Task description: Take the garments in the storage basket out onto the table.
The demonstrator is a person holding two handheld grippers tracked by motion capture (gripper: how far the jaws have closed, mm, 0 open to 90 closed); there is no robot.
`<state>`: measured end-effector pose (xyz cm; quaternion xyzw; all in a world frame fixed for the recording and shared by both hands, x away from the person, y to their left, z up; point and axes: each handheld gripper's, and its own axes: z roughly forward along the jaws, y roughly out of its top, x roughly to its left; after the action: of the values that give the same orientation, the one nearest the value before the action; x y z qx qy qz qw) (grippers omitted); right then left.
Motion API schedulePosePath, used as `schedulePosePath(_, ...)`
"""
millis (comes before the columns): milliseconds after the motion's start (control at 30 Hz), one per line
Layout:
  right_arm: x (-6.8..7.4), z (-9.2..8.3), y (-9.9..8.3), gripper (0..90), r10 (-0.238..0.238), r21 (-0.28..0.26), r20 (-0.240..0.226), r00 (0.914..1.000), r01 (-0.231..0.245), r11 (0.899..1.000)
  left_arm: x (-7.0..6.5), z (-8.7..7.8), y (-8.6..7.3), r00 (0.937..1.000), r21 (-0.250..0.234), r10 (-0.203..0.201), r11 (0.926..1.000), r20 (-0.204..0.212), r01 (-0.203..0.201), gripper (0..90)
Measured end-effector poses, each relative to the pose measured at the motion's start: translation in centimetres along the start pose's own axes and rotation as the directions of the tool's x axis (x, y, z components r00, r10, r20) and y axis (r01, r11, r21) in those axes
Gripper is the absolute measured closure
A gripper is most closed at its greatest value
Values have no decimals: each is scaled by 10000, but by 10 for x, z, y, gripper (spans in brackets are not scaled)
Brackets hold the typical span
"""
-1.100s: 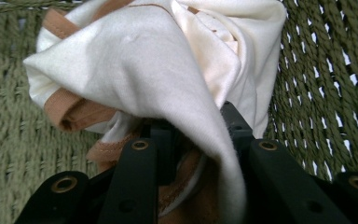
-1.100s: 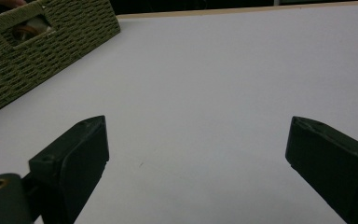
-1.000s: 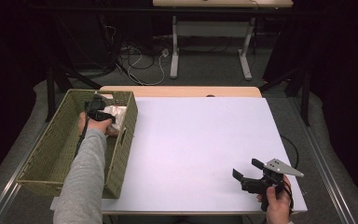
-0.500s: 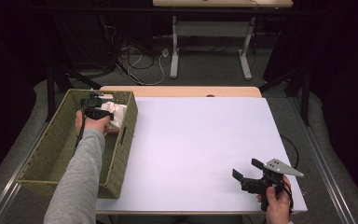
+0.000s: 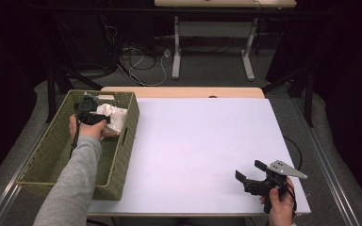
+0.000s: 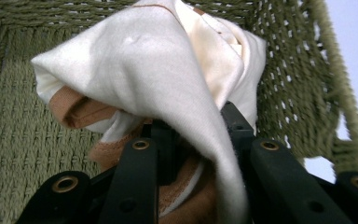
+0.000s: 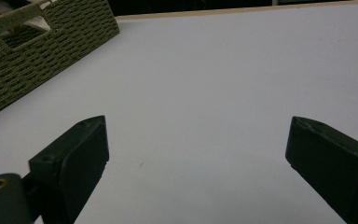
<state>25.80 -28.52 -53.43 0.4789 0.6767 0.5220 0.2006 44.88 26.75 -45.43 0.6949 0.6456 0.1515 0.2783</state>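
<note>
A white and tan cloth [image 5: 114, 117] is bunched at the far end of the green woven basket [image 5: 122, 147], which stands at the table's left. My left gripper [image 5: 88, 111] is shut on it, held over the basket's far part. In the left gripper view the cloth [image 6: 144, 70] drapes over the left gripper [image 6: 196, 127], and the jaws pinch a fold of it, with the basket's weave [image 6: 14, 140] behind. My right gripper [image 5: 249, 170] rests near the front right corner of the white tabletop [image 5: 193, 136]. In its own view the right gripper [image 7: 196, 140] is open, with nothing between the jaws.
The basket's corner [image 7: 42, 46] appears at the top left of the right gripper view, well away from that gripper. A wooden table edge [image 5: 184, 92] runs along the far side. Beyond it are desk legs and cables on the floor [image 5: 146, 66].
My left hand has risen a little with the cloth and shifted slightly left toward the basket's far end. The right hand has not moved.
</note>
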Motion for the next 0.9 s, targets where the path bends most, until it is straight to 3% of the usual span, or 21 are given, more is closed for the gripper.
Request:
schedulePosePath(167,-1,1,0,57,-20,25,-16,10000,20,10000,3,-13,-6,9995,-200,-109,9997,299,115,721)
schedulePosePath(300,0,0,0,57,-21,61,26,10000,21,10000,2,-24,-11,9992,-427,33,9991,388,-16,720)
schedulePosePath(367,0,1,-1,56,27,-17,20,10000,-27,10000,2,-30,-14,9992,-530,162,9985,365,-142,720)
schedulePosePath(400,1,1,-1,56,273,139,4,9996,-273,9995,2,-32,-15,9993,-559,196,9983,328,-177,720)
schedulePosePath(533,0,1,-1,56,94,120,71,9999,-95,9999,2,-40,-20,9991,-742,368,9966,207,-352,720)
schedulePosePath(900,1,1,-1,56,-84,93,31,10000,84,9999,2,-57,-31,9969,-1348,646,9892,458,-579,720)
